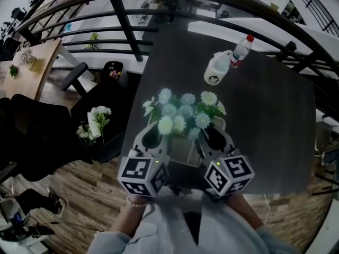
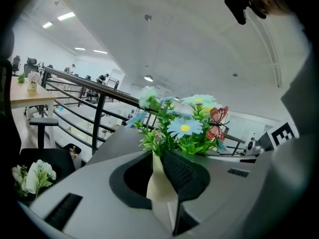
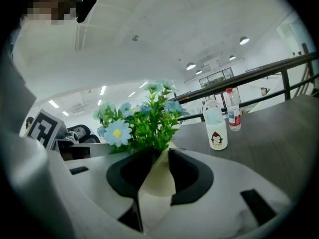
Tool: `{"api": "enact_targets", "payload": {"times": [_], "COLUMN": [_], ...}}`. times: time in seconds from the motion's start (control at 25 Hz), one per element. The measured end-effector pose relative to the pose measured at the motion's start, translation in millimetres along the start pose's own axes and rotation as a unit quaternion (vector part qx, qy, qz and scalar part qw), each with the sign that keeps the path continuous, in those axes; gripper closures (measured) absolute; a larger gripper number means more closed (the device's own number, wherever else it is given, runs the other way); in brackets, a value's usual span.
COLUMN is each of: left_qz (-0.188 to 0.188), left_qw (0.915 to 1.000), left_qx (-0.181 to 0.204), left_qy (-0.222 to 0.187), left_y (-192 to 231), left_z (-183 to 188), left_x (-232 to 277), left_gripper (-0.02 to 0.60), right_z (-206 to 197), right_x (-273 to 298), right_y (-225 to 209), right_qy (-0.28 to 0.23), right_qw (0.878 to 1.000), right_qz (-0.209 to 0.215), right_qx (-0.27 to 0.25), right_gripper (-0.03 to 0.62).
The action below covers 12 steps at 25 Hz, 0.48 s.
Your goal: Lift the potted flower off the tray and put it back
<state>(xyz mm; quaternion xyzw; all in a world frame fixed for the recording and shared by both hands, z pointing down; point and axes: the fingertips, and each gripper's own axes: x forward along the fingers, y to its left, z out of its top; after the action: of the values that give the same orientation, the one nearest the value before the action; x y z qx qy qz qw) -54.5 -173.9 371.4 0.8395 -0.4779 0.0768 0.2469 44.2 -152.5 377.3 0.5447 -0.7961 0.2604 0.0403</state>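
Potted flower (image 1: 183, 116) — standing upright midway | left gripper (image 1: 152, 136) clamping pot's left wall | right gripper (image 1: 213, 135) clamping its right wall

A dark counter (image 1: 275, 115) carries a squat white bottle (image 1: 216, 69) printed with a penguin. A clear water bottle (image 1: 241, 50) with a red cap and red label stands just beside it, toward the far edge. Behind the counter runs a black metal railing (image 1: 127, 25). To the left, a bunch of white flowers (image 1: 98, 118) rests on a black chair (image 1: 32, 136). A black bin (image 1: 113, 73) stands near the railing, and a wooden desk (image 1: 32, 67) lies beyond. The floor (image 1: 79, 205) is wood plank.
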Motion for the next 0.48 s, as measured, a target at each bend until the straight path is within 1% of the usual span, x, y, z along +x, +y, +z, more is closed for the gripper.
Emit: {"api": "enact_targets", "payload": {"times": [0.2, 0.48], "left_qz": [0.000, 0.003], "left_qw": [0.9999, 0.9993], "left_qx": [-0.002, -0.011], "left_qy": [0.014, 0.034], "left_y": [4, 8], "left_z": [-10, -25], "left_x": [6, 12], "left_gripper": [0.512, 0.512], "right_z": [-11, -24], "right_x": [3, 9], "right_y": [-5, -12], "right_qy": [0.008, 0.026], "right_qw": [1.000, 0.999], "right_qz": [-0.002, -0.005], "right_qx": [0.021, 0.028], "right_gripper": [0.482, 0.483]}}
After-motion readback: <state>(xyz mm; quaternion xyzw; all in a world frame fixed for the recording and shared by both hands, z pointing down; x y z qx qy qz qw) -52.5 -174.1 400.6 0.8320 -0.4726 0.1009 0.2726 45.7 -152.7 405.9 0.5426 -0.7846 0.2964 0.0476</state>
